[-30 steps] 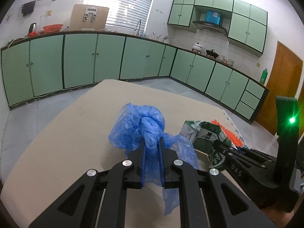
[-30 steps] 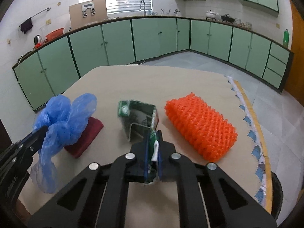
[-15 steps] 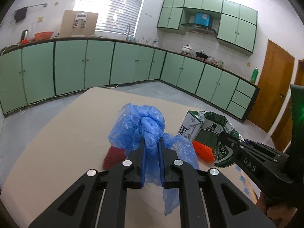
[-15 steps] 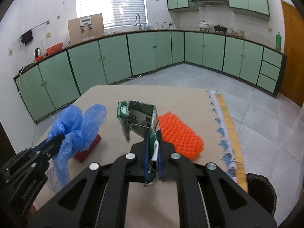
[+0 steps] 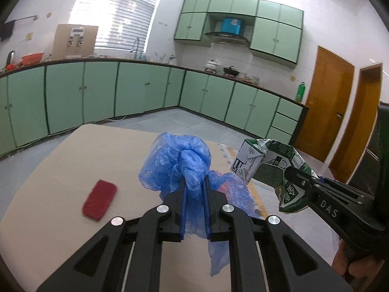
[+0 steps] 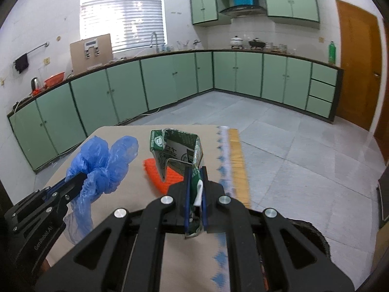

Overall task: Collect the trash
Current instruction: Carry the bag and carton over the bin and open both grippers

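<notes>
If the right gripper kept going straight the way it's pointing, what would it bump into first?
Probably the orange mesh sponge on the table. The right gripper, shut on the green carton, points down over it, but depth is hard to judge, so it might pass over and meet the table.

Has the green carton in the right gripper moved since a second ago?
Yes. The green carton, clamped in the right gripper, has lifted off the table and now hangs above the orange sponge.
</notes>
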### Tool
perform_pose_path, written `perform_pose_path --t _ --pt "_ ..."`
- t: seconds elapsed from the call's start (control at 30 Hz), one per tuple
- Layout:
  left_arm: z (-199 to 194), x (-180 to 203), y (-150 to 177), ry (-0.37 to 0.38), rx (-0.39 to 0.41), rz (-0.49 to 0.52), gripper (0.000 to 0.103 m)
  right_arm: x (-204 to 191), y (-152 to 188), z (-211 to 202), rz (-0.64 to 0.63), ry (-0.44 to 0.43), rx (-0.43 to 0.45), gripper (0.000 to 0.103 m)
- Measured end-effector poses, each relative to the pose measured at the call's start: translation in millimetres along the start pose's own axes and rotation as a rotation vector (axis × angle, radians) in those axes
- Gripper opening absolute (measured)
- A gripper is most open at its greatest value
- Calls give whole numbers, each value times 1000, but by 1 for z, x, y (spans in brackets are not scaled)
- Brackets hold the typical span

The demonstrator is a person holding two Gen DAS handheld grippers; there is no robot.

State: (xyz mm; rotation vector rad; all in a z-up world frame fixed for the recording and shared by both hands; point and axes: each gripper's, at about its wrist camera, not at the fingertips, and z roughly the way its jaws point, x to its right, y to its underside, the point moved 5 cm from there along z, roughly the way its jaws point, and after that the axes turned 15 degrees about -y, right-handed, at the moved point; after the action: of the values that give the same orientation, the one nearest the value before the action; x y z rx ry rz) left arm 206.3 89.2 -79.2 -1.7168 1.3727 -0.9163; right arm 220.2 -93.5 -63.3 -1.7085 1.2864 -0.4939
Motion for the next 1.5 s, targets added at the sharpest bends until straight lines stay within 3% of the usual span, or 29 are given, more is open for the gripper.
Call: perform_pose_path --t 0.37,0.83,1.27,1.5 --pt "-20 94 12 143 -6 85 12 72 16 -65 48 120 44 6" --pt "-25 209 58 317 -98 185 12 169 83 -134 165 296 32 6" --pt "-12 269 89 377 -149 255 12 218 122 -135 231 365 -8 6" --pt "4 288 108 393 -219 293 13 242 141 -120 267 363 -62 10"
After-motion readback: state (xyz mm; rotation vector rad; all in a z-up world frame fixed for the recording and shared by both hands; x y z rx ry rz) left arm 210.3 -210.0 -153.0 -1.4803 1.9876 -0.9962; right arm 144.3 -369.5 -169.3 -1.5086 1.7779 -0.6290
